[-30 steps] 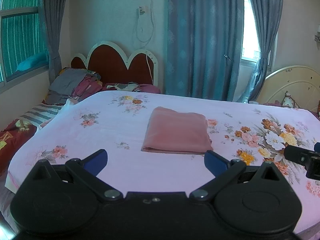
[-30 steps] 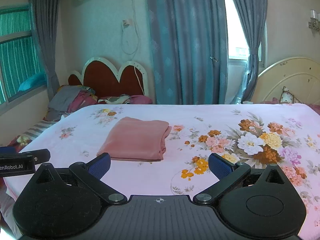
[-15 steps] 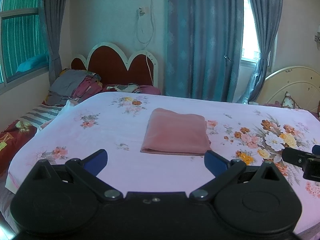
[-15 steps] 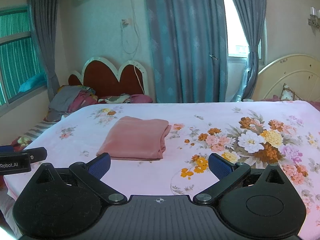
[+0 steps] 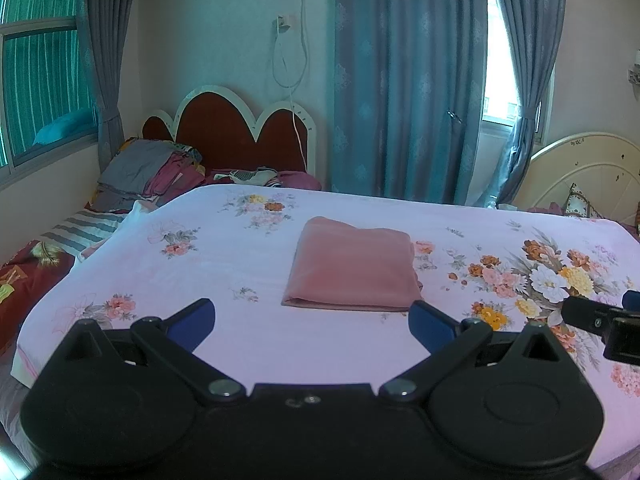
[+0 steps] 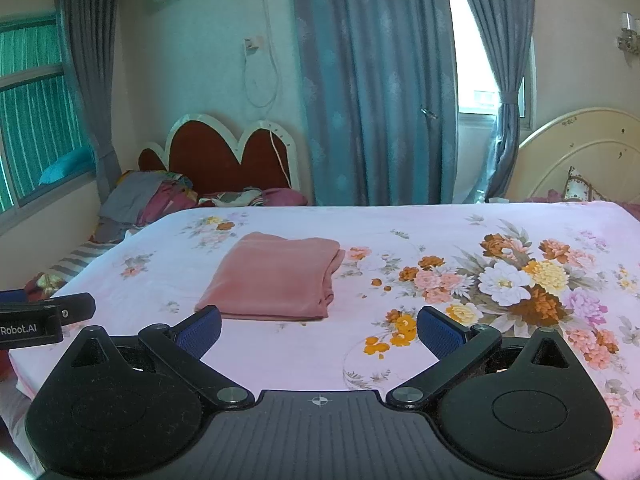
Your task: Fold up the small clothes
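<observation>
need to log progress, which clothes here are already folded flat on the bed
The pink garment in the middle of the floral bedsheet; the grey and magenta clothes by the headboard lie in a loose heap.

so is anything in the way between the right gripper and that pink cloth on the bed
Nothing visible. The right gripper has its jaws open just short of the folded pink cloth, with only bare floral bedsheet between them. The left gripper faces it equally unobstructed.
</observation>
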### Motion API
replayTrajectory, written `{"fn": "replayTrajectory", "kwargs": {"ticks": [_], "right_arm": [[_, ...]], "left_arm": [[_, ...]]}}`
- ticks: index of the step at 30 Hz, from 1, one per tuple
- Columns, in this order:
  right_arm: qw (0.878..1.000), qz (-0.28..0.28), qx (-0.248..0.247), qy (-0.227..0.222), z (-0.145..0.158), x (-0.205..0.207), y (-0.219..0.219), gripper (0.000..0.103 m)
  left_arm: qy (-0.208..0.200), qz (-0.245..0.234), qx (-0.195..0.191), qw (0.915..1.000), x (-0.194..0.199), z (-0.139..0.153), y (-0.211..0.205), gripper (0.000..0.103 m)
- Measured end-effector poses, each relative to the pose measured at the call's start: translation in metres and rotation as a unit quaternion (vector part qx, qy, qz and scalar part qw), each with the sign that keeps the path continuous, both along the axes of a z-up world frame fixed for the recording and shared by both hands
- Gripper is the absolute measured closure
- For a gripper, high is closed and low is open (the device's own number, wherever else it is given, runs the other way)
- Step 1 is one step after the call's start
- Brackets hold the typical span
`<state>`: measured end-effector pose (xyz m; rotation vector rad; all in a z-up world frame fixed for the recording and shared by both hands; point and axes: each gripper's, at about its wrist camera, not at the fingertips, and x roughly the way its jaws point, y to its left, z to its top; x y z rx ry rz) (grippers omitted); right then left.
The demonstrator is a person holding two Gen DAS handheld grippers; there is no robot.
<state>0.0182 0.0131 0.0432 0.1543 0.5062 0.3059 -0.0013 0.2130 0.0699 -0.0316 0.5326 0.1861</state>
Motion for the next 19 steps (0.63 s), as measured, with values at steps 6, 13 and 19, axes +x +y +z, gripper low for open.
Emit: {"fn": "replayTrajectory", "kwargs": {"ticks": [6,13,19], "right_arm": [[1.0,0.001,0.0,0.003,-0.001,0.003,0.001,0.0],[1.0,0.001,-0.001,0.011,-0.006,0.007,0.003,0.0],[0.999,-0.011,-0.012,0.035,-0.024,0.024,0.001,0.0]], "left_arm": [[0.003,-0.002,-0.003,1.0,0.001,0.0,0.002,0.0],[-0.001,-0.024,-0.016,0.9996,0.009,-0.006,0.008,0.002],[0.01,-0.026,-0.023,0.9994,0.036,-0.021,0.017,0.0]]}}
